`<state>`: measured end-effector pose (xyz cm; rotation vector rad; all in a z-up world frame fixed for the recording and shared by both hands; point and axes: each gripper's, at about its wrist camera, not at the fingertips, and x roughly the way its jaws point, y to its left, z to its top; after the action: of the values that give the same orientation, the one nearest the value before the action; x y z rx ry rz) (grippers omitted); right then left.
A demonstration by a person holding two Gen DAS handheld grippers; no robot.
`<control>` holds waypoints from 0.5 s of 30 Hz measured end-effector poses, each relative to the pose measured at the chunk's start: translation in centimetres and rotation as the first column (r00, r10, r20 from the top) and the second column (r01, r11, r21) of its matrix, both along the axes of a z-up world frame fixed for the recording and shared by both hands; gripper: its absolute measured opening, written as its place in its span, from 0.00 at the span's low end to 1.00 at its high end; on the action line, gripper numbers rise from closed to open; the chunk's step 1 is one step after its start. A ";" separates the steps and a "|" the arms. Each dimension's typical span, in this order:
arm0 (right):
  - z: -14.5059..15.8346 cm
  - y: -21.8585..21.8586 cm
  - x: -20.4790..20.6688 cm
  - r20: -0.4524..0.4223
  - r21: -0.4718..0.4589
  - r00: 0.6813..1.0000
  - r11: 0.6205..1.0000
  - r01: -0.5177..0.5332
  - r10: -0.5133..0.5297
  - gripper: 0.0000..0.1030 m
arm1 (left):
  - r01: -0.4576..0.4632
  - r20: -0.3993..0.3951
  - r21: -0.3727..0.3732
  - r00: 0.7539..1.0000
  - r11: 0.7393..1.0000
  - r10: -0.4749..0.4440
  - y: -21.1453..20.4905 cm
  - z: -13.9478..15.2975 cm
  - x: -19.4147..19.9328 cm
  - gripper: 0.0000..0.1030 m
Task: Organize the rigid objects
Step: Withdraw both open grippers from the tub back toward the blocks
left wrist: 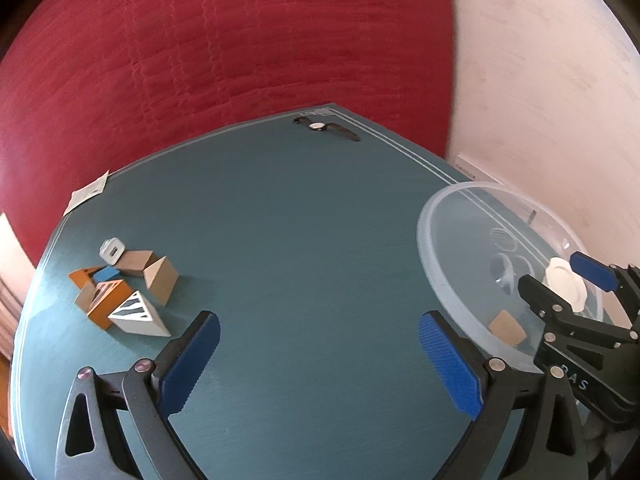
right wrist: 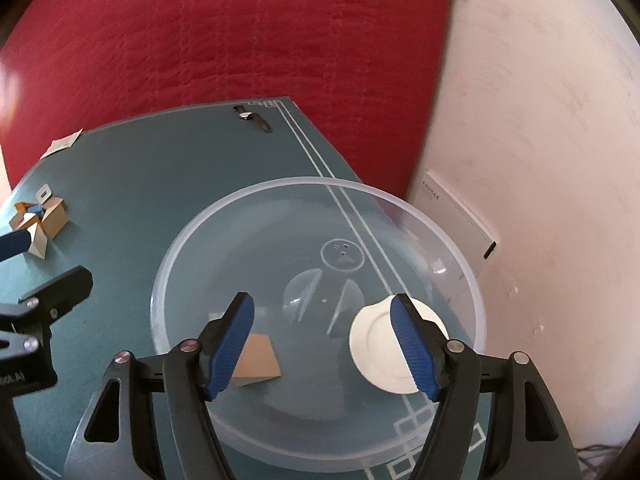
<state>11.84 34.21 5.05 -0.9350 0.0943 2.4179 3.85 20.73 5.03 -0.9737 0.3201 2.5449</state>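
Wooden blocks (left wrist: 124, 292) sit clustered at the far left of the teal table (left wrist: 288, 220): plain tan pieces, an orange one, a small blue one, and a white wedge with dark stripes (left wrist: 140, 316) nearest the camera. A small grey-white box (left wrist: 112, 249) touches the back of the cluster. Paper card (left wrist: 88, 192) lies at the table's left rear edge. Left gripper (left wrist: 318, 356): jaws spread wide, nothing between them, over bare tabletop to the right of the blocks. Wristwatch (left wrist: 326, 127) lies near the far edge. Clear plastic bowl (right wrist: 168, 280) stands at the right side of the table; inside it lie one tan block (right wrist: 256, 360) and a small white plate (right wrist: 376, 344). Right gripper (right wrist: 324, 344): jaws spread, empty, poised over the bowl between block and plate. Red quilted cloth (left wrist: 240, 40) behind; pale wall (right wrist: 540, 120) on the right.
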 end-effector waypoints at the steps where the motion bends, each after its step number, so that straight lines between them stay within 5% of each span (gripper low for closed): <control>1: 0.0 -0.2 -0.1 0.002 0.004 1.000 1.000 -0.003 0.003 0.70 | -0.008 0.001 0.002 1.000 1.000 0.008 -0.4 0.0 -0.1 0.99; 15: 1.1 -4.5 -2.2 0.011 0.038 0.996 0.995 -0.092 0.092 0.70 | -0.097 -0.005 0.034 0.995 0.995 0.098 -4.4 -0.1 -0.5 0.99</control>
<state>9.64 29.73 6.12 -0.9520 0.0010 2.4906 3.39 16.37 4.91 -0.9907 0.2361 2.6330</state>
